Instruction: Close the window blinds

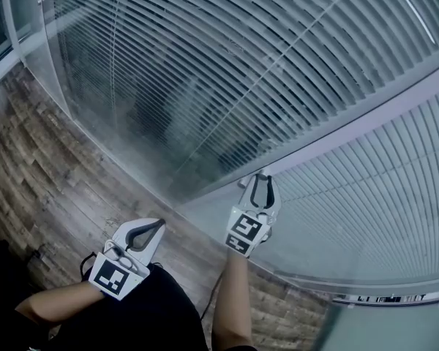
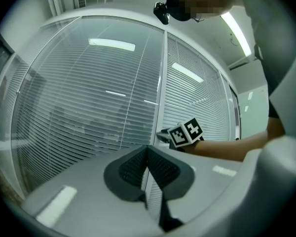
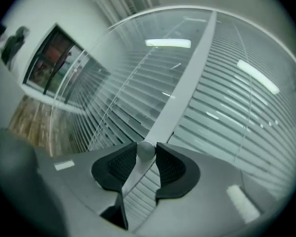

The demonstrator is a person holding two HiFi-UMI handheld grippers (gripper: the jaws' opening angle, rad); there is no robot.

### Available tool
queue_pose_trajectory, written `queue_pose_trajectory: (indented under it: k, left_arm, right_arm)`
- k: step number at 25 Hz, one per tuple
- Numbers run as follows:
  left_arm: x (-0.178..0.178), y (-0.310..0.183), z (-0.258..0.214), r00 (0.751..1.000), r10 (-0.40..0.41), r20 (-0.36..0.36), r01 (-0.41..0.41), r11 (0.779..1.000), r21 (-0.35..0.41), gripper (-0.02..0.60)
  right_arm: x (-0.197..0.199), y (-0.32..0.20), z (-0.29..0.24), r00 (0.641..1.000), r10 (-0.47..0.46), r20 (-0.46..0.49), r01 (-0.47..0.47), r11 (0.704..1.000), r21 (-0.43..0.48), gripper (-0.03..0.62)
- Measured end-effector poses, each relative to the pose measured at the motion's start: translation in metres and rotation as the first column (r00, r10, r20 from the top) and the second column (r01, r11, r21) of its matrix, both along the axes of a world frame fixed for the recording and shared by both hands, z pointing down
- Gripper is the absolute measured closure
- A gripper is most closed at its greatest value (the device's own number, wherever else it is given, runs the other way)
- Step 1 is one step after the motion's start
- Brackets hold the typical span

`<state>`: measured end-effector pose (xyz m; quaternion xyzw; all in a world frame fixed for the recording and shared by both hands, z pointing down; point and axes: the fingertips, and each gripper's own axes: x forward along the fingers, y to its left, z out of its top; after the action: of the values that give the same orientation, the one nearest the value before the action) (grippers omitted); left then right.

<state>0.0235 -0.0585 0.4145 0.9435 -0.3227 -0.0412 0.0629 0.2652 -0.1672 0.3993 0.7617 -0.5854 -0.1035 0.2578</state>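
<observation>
The right gripper [image 3: 147, 155] pinches a small round knob [image 3: 146, 149] on the frame [image 3: 187, 73], lower centre of its view. The left gripper [image 2: 148, 151] is clenched on nothing. The blinds [image 1: 227, 72] fill the head view's upper part, and their slats seem partly open, so closing is likely unfinished.

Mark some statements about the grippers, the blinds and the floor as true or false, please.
1. The right gripper grips a small round knob on the window frame. True.
2. The left gripper holds a cord. False: its jaws are together with nothing between them.
3. The blinds have horizontal slats. True.
4. The floor is covered with carpet. False: it is made of wooden planks.
5. Both grippers touch the window. False: only the right gripper reaches it; the left gripper is held back, close to the person's body.
</observation>
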Motion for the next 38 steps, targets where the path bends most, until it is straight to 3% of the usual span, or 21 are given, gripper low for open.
queue_pose_trajectory:
  k: [2,4,9,18,21,24,26,27,30,32,34,38]
  left_arm:
    - [0.001,-0.001,-0.001,1.0,0.001,-0.002,-0.001,1.0,0.002,0.58]
    - [0.002,-0.001,-0.001,1.0,-0.001,-0.005,0.001,1.0,-0.001,0.58]
    - [0.002,0.001,-0.001,1.0,0.003,0.006,-0.003,1.0,0.002,0.58]
    - [0.003,0.002,0.0,1.0,0.005,0.004,-0.005,1.0,-0.009,0.58]
    - [0.004,0.003,0.0,1.0,0.007,0.007,-0.007,1.0,-0.002,0.58]
    - [0.006,0.006,-0.003,1.0,0.013,0.013,-0.013,1.0,0.011,0.58]
    - [0.006,0.007,-0.003,1.0,0.012,0.016,-0.012,1.0,0.005,0.58]
    - [0.005,0.007,-0.001,1.0,0.007,0.013,-0.007,1.0,-0.006,0.581]
    - [-0.001,0.003,0.004,1.0,-0.011,0.004,0.011,0.999,-0.034,0.58]
    - [-0.004,0.002,0.004,1.0,-0.016,0.007,0.016,0.999,-0.031,0.58]
    - [-0.005,0.002,0.005,1.0,-0.016,0.012,0.016,0.999,-0.029,0.58]
    - [-0.007,0.002,0.007,1.0,-0.023,0.007,0.023,0.999,-0.044,0.58]
  right_arm:
    - [0.005,0.001,-0.002,0.985,-0.004,0.175,-0.007,0.998,0.059,0.467]
    - [0.008,0.002,-0.002,0.946,-0.014,0.323,-0.022,0.994,0.109,0.467]
    - [0.012,0.006,-0.004,0.823,-0.05,0.565,-0.075,0.978,0.197,0.468]
    - [0.016,0.008,-0.004,0.599,-0.125,0.791,-0.145,0.955,0.261,0.467]
    - [0.017,0.007,-0.004,0.576,-0.133,0.807,-0.153,0.952,0.266,0.467]
    - [0.017,0.008,-0.005,0.583,-0.134,0.802,-0.146,0.953,0.265,0.465]
    - [0.019,0.009,-0.005,0.621,-0.12,0.774,-0.125,0.96,0.249,0.464]
    - [0.018,0.009,-0.006,0.665,-0.105,0.74,-0.109,0.966,0.235,0.462]
    - [0.012,0.008,-0.01,0.856,-0.051,0.514,-0.042,0.985,0.168,0.462]
    - [0.007,0.008,-0.012,0.937,-0.03,0.347,-0.01,0.993,0.115,0.461]
    - [0.005,0.007,-0.012,0.972,-0.021,0.234,0.004,0.997,0.073,0.457]
    - [-0.001,0.003,-0.007,0.998,-0.028,0.05,0.028,1.0,-0.002,0.454]
